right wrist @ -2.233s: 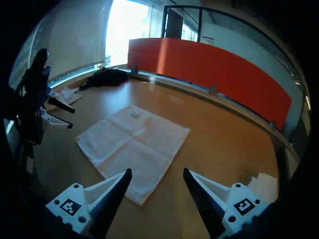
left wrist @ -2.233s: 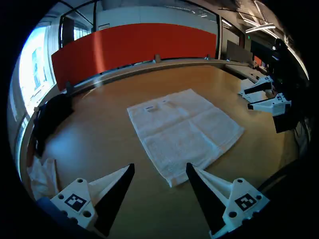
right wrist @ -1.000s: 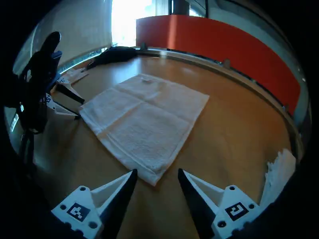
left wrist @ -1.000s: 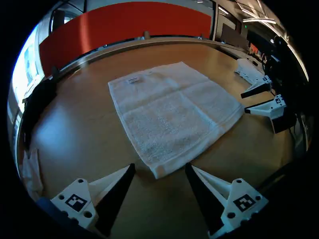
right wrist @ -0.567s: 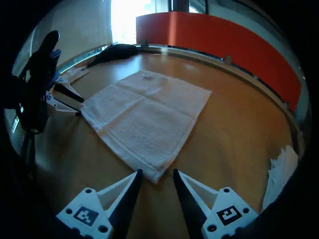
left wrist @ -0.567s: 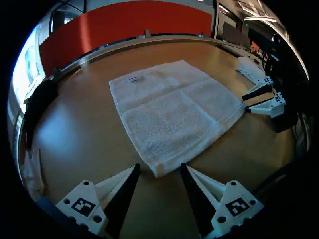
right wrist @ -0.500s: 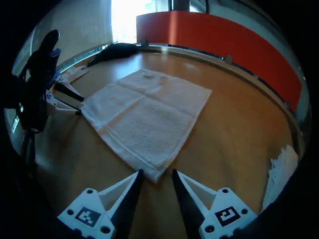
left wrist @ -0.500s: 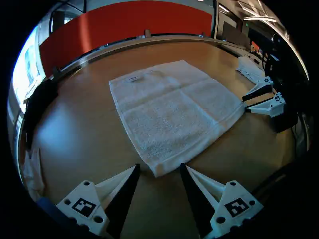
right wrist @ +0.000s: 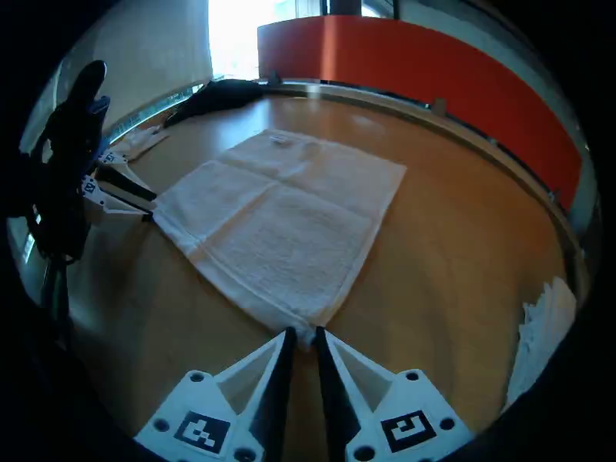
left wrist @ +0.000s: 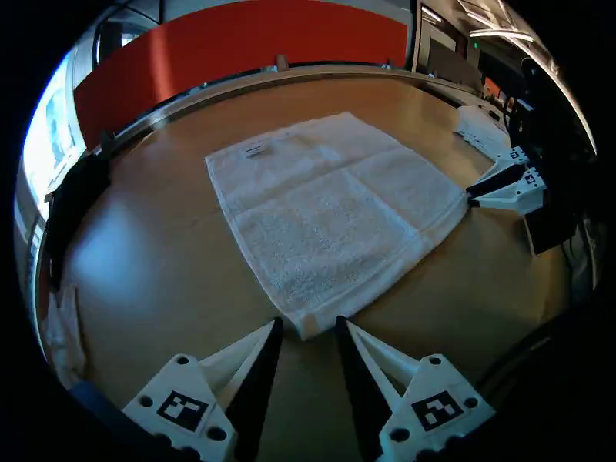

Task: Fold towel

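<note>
Towel (left wrist: 331,208) lay flat on the surface (left wrist: 154,254); right tool (right wrist: 303,331) pinched its 6 o'clock corner (left tool (left wrist: 308,321) apart around another).

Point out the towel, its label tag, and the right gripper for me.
towel (left wrist: 331,208): left gripper view, middle of the flat cloth.
label tag (left wrist: 252,151): left gripper view, centre of the tag near the far edge.
right gripper (right wrist: 302,331): right gripper view, between its fingertips at the towel's near corner.

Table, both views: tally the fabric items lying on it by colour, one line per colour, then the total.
White: 3 (towel, crumpled cloth, cloth pile)
Black: 1 (dark garment)
Total: 4
</note>
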Tool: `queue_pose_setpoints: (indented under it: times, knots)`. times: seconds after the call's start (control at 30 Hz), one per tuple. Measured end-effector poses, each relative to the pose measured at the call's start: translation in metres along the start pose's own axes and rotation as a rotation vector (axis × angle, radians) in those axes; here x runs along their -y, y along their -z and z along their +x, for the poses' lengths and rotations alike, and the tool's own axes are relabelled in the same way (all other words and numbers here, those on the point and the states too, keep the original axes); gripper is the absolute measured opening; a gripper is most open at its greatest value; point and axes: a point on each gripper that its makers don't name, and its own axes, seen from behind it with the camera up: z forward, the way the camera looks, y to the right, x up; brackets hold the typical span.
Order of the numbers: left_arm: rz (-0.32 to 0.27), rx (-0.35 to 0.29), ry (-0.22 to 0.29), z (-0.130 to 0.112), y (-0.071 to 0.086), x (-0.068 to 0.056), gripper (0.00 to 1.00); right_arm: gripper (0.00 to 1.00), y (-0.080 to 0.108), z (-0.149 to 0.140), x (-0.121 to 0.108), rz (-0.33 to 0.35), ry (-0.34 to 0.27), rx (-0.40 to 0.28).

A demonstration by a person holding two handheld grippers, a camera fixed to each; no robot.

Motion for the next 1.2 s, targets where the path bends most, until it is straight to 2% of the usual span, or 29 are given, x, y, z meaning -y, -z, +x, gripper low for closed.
queue_pose_setpoints:
  times: [0.13, 0.4, 0.47, 0.53, 0.77, 0.97, 1.2]
  knots:
    - [0.007, 0.005, 0.007, 0.0001, -0.0003, 0.0013, 0.29, 0.18, -0.0002, -0.0005, 0.0004, 0.002, -0.006, 0.006]
    - [0.013, 0.003, 0.033, 0.0018, 0.0004, 0.0026, 0.19, 0.16, 0.0016, -0.0023, 0.0053, 0.018, -0.01, 0.012]
    - [0.012, -0.001, 0.042, 0.0035, 0.0006, 0.0027, 0.1, 0.16, 0.0023, -0.0024, 0.0065, 0.02, -0.013, 0.013]
    - [0.017, -0.002, 0.05, 0.0051, 0.0013, 0.0034, 0.07, 0.16, 0.0027, -0.0019, 0.0072, 0.022, -0.017, 0.012]
    - [0.019, 0.002, 0.055, 0.0065, 0.0015, 0.0032, 0.05, 0.16, 0.0031, -0.0011, 0.0073, 0.02, -0.021, 0.015]
    - [0.011, 0.01, 0.09, 0.0048, 0.0028, 0.0022, 0.05, 0.16, 0.0052, 0.0016, 0.007, 0.022, -0.023, 0.012]
    - [0.01, 0.015, 0.099, 0.0056, 0.0053, 0.0017, 0.04, 0.15, 0.0081, 0.005, 0.0078, 0.023, -0.021, 0.007]
